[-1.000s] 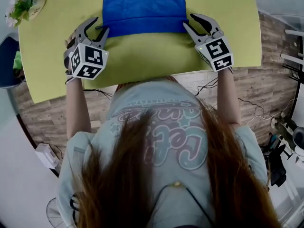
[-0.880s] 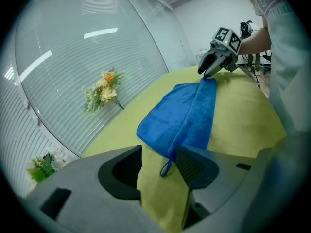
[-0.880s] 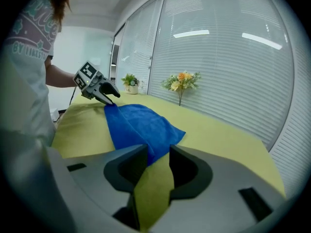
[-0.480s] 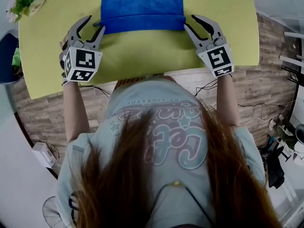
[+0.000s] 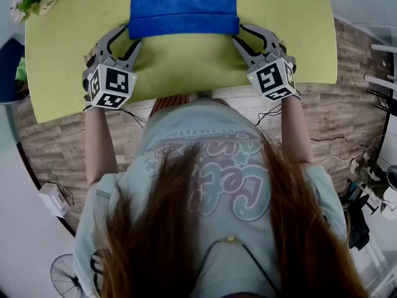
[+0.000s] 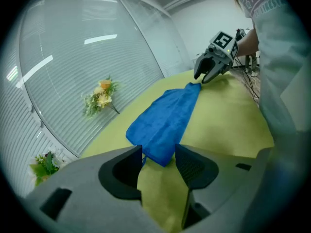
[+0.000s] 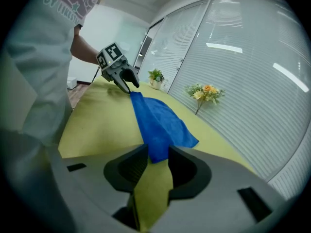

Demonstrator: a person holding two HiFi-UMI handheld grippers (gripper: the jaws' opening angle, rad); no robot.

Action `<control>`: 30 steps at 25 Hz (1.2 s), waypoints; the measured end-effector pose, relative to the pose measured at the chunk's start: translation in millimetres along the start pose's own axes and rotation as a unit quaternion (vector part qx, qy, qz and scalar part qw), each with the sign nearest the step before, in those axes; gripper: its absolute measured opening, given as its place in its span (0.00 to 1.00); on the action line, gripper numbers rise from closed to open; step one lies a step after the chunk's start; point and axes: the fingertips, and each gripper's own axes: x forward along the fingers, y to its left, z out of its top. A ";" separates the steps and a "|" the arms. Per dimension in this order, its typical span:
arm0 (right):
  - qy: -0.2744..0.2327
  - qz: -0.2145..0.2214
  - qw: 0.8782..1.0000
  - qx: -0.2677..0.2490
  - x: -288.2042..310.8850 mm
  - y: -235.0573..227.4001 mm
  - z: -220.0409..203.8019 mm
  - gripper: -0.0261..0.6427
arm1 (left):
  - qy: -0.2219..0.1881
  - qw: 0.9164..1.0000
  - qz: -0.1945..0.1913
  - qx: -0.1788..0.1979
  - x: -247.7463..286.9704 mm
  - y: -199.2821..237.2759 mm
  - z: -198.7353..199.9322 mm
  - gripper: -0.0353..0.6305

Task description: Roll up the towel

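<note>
Towel [image 5: 183,8] far edge beyond frame top

Left tongs [image 6: 159,152] are hovering low over the yellow-green worktop [image 6: 228,125], jaws standing apart after just opening, with the near corner of the blue towel [image 6: 167,113] lying between the tips and neither pad pressing on it. The towel is stretching away flat to the right tongs [image 6: 206,76], which are pointing down at its far corner with the marker cube [image 6: 222,40] on top. A flower bunch [image 6: 99,97] is lying on the worktop beside the glass wall with blinds [image 6: 73,52], and the person's pale sleeve [image 6: 284,62] is filling the right edge.
</note>
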 end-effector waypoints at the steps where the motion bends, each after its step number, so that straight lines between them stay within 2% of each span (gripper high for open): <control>1: 0.007 -0.001 1.000 -0.015 1.3 1.8 -2.6 0.23 | 0.008 1.000 0.001 0.011 1.2 -2.2 -3.1 0.33; 5: 0.030 -0.011 0.996 -0.078 5.4 6.1 -13.6 0.20 | 0.027 0.999 0.002 0.046 6.1 -7.1 -10.5 0.33; 8: 0.031 -0.009 0.996 -0.088 7.9 6.5 -13.3 0.20 | 0.030 0.998 0.004 0.059 6.8 -4.1 -11.4 0.33; 12: 0.036 -0.016 0.994 -0.102 10.5 3.7 -13.9 0.19 | 0.039 0.994 0.009 0.105 9.9 -1.3 -10.3 0.32; 18: 0.041 -0.016 0.990 -0.131 17.8 6.3 -12.3 0.11 | 0.030 0.991 0.003 0.133 15.6 -3.8 -8.6 0.23; 24: 0.048 -0.012 0.988 -0.147 22.4 8.5 -13.2 0.05 | 0.027 0.991 -0.013 0.130 17.1 -9.8 -12.2 0.11; 27: 0.044 -0.004 0.989 -0.139 20.3 9.0 -13.7 0.06 | 0.027 0.991 -0.021 0.127 16.8 -11.8 -12.8 0.10; 30: 0.034 0.011 0.992 -0.120 16.9 10.7 -12.6 0.06 | 0.025 0.993 -0.035 0.109 15.1 -11.5 -15.0 0.09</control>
